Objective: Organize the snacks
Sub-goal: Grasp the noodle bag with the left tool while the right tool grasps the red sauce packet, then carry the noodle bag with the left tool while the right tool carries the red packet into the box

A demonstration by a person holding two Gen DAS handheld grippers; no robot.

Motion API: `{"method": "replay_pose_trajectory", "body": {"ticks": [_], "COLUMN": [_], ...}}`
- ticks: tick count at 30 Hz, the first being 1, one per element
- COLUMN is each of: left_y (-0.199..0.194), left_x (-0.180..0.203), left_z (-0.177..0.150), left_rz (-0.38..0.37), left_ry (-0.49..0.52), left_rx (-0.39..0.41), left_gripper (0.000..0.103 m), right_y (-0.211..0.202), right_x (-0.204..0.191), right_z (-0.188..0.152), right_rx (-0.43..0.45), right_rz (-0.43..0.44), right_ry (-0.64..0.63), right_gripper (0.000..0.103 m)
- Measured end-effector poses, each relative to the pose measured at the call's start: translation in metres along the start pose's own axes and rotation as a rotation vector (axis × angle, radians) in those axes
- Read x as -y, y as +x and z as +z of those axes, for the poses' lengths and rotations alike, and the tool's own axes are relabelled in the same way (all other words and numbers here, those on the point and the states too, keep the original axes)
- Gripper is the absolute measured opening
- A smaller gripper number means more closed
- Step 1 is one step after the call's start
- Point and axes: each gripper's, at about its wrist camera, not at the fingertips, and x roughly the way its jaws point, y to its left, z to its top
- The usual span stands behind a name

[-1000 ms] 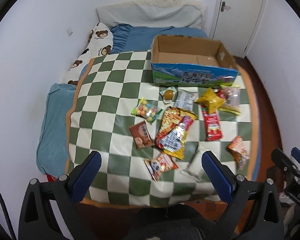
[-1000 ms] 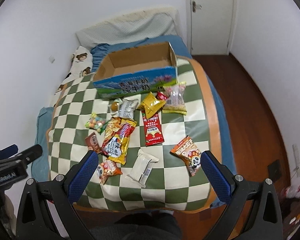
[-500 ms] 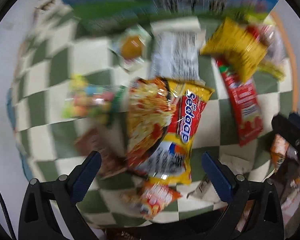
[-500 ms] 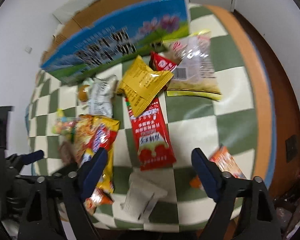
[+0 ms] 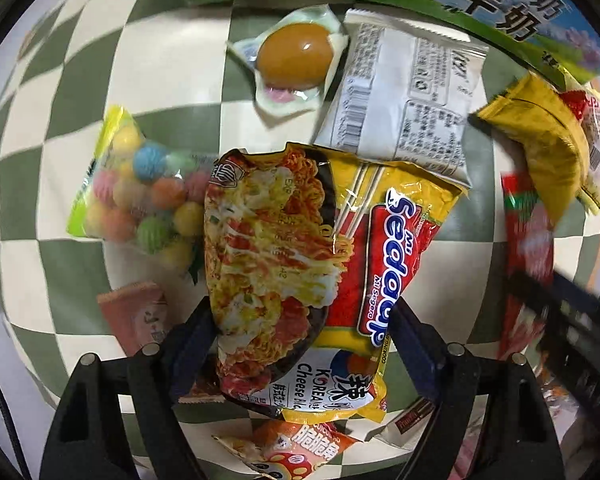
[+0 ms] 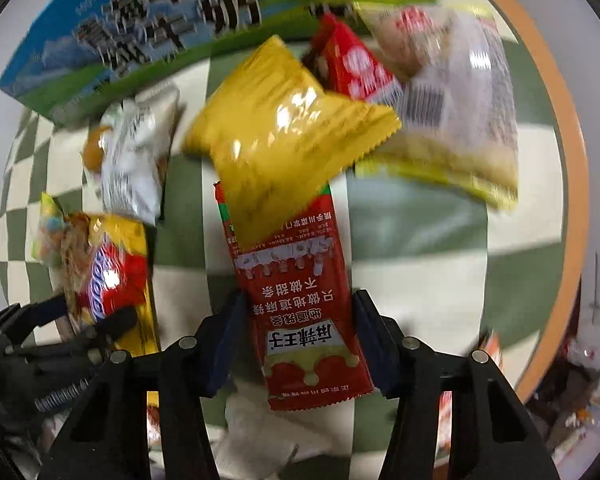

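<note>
Blue-green milk carton box [image 5: 440,4] stood at the far edge. Before it, the left claw [image 5: 300,344] was closing around the "Mi Sedaap" Korean cheese noodle packet [image 5: 320,272]; the right claw [image 6: 298,336] was closing around the red strip packet [image 6: 300,300], printed in Chinese.

Snacks lay scattered on the blanket [image 5: 168,60] in front of the box [image 6: 148,28]. Nearest the box sat the egg pack [image 5: 294,58], with the pale packet [image 5: 404,96] just right of it. The noodle pack [image 5: 300,264] overlapped that packet's near end, and the candy bag [image 5: 140,196] touched its left side. Further right, the pillow pack [image 6: 284,136] rested on the far end of the long sachet [image 6: 304,320], and a clear bag [image 6: 452,112] lay to its right, near the blanket's edge.
</note>
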Motion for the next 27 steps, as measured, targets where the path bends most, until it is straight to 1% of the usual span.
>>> {"method": "replay_pose_trajectory", "body": {"ticks": [3,5,8,9,11,12,13,15,17,20,24,25,26,27], "left_y": [0.013,0.021,0.025,0.024,0.020,0.011,0.008,-0.006,-0.022,-0.046,-0.075,-0.085,-0.096,-0.107], "left_x": [0.000,0.001,0.001,-0.004,-0.004,-0.011,-0.012,-0.014,-0.017,-0.017,-0.015,-0.014,-0.012,-0.010], "left_z": [0.004,0.006,0.007,0.008,-0.001,-0.007,-0.012,-0.030,-0.038,-0.051,-0.062,-0.065,-0.067,-0.068], "left_rz": [-0.026,-0.032,-0.047,-0.049,-0.048,-0.047,-0.044,-0.044,-0.043,-0.051,-0.063,-0.066,-0.065,-0.063], "left_ry": [0.027,0.054,0.068,0.065,0.057,0.052,0.049,0.045,0.048,0.043,0.027,0.025,0.025,0.026], "left_rx": [-0.047,-0.060,-0.034,-0.021,0.008,0.018,0.027,0.045,0.055,0.087,0.126,0.147,0.177,0.195], "left_gripper": [0.084,0.085,0.084,0.084,0.083,0.083,0.083,0.083,0.083,0.083,0.083,0.083,0.083,0.083], "right_y": [0.004,0.005,0.009,0.012,0.017,0.018,0.022,0.021,0.019,0.015,0.000,-0.009,-0.012,-0.019], "right_x": [0.002,0.005,0.010,0.010,0.010,0.011,0.007,0.003,0.008,0.012,0.028,0.030,0.032,0.037], "right_z": [-0.011,-0.012,-0.011,-0.011,-0.012,-0.014,-0.017,-0.025,-0.031,-0.042,-0.050,-0.050,-0.040,-0.038], "right_rx": [-0.035,-0.030,-0.026,-0.023,-0.010,0.009,0.029,0.059,0.071,0.073,0.086,0.094,0.099,0.119], "right_rz": [0.019,0.010,-0.012,-0.026,-0.050,-0.065,-0.070,-0.087,-0.084,-0.045,0.036,0.053,0.065,0.084], "right_ry": [0.033,0.052,0.070,0.063,0.051,0.045,0.035,0.027,0.028,0.038,0.045,0.047,0.045,0.041], "right_gripper": [0.059,0.063,0.066,0.066,0.065,0.062,0.053,0.052,0.050,0.049,0.048,0.048,0.048,0.048]}}
